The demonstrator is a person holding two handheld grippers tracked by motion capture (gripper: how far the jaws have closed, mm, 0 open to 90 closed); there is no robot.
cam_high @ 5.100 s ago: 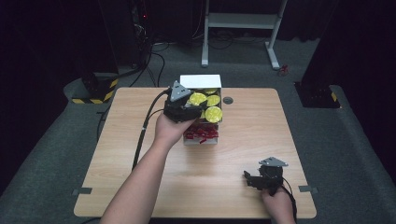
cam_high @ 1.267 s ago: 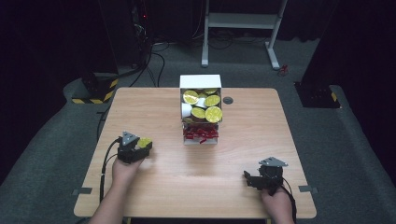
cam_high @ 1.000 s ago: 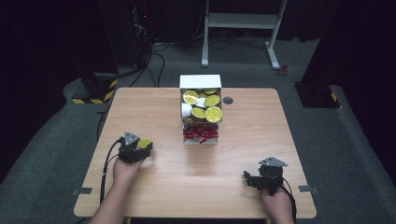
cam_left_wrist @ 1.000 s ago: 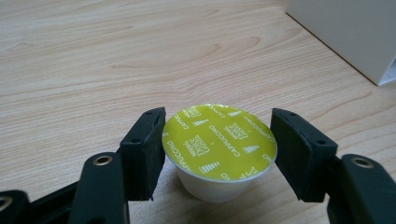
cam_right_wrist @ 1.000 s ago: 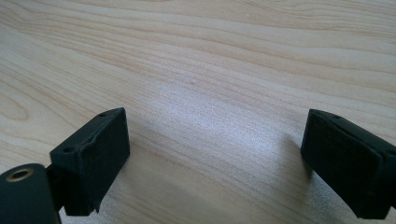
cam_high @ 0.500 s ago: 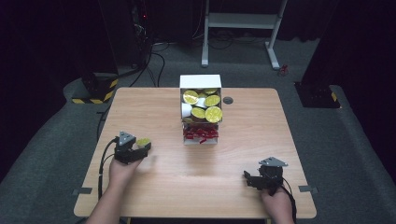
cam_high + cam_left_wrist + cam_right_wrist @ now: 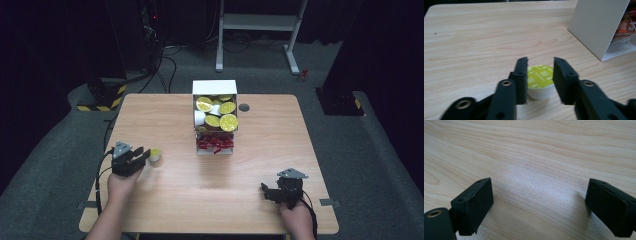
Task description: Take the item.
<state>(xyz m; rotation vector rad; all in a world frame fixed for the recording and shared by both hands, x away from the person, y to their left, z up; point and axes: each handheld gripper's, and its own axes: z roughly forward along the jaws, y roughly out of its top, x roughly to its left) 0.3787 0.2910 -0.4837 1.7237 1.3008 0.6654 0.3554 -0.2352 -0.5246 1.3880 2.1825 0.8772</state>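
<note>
Down on the wooden bench [image 7: 165, 200], near its left edge, a small yellow-lidded white capsule [image 7: 540, 81] stood between the left tool's [image 7: 540, 68] parted jaws, apparently ungripped. It looked light, thin-walled, crushable; best held gently by its sides. Right tool [image 7: 539, 206] rested wide open, empty

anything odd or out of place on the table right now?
One yellow-lidded capsule stands alone on the table near its left edge, upright between the jaws of the left tool, apart from the rest in the white box. Nothing is spilled or visibly damaged. The right tool is open over bare wood.
</note>
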